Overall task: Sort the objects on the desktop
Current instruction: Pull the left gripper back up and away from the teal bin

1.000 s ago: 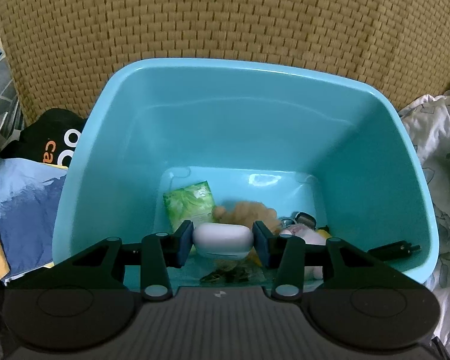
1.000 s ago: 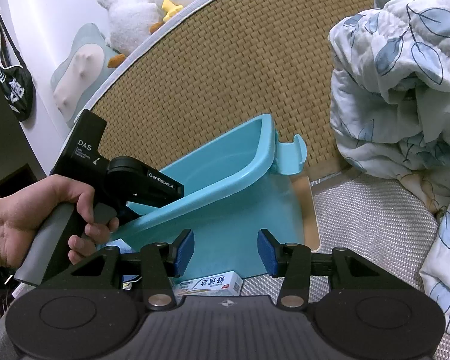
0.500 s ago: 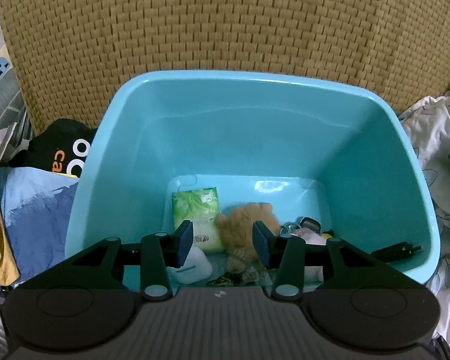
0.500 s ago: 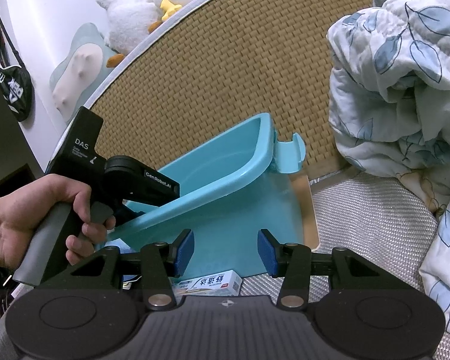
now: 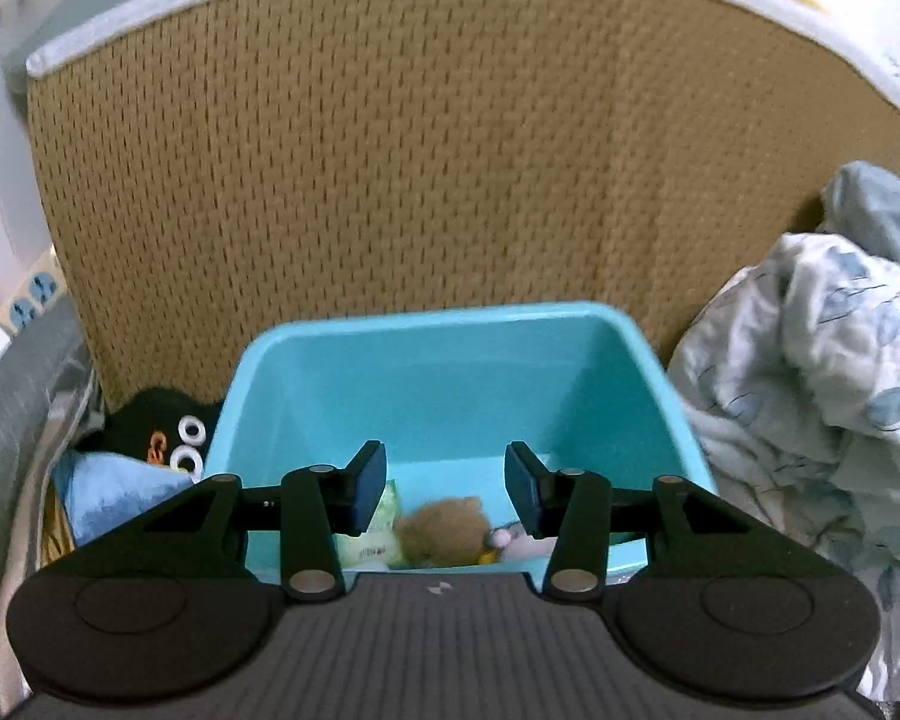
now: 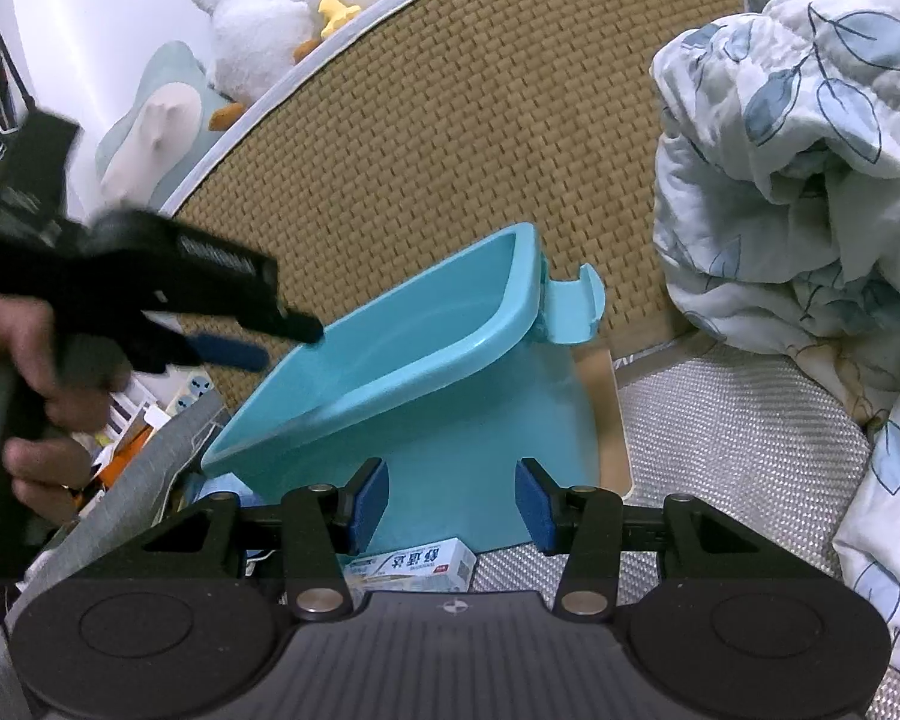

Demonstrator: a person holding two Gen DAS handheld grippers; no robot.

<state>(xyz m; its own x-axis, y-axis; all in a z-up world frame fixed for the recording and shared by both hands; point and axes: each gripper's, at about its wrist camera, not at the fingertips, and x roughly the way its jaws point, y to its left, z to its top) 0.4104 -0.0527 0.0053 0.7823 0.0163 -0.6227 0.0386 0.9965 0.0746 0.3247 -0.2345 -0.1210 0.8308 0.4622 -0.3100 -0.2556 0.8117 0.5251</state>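
Observation:
A turquoise plastic bin (image 5: 438, 378) stands against a woven headboard; it also shows in the right wrist view (image 6: 426, 336). Inside lie a brown plush toy (image 5: 444, 531), a green packet (image 5: 384, 516) and small pale items (image 5: 519, 543). My left gripper (image 5: 445, 483) is open and empty, raised above the bin's near rim. It shows in the right wrist view (image 6: 234, 354), held by a hand at the left. My right gripper (image 6: 450, 501) is open and empty, low beside the bin, just above a white toothpaste box (image 6: 414, 564).
A leaf-print quilt (image 6: 798, 168) is piled at the right on a grey woven mat (image 6: 726, 438). Black and blue clothes (image 5: 132, 462) lie left of the bin. Plush toys (image 6: 282, 12) sit on top of the headboard. A power strip (image 6: 192, 387) lies at the left.
My left gripper let go of the white case, which dropped into the bin, then rose and drew back from the bin. My right gripper has stayed still.

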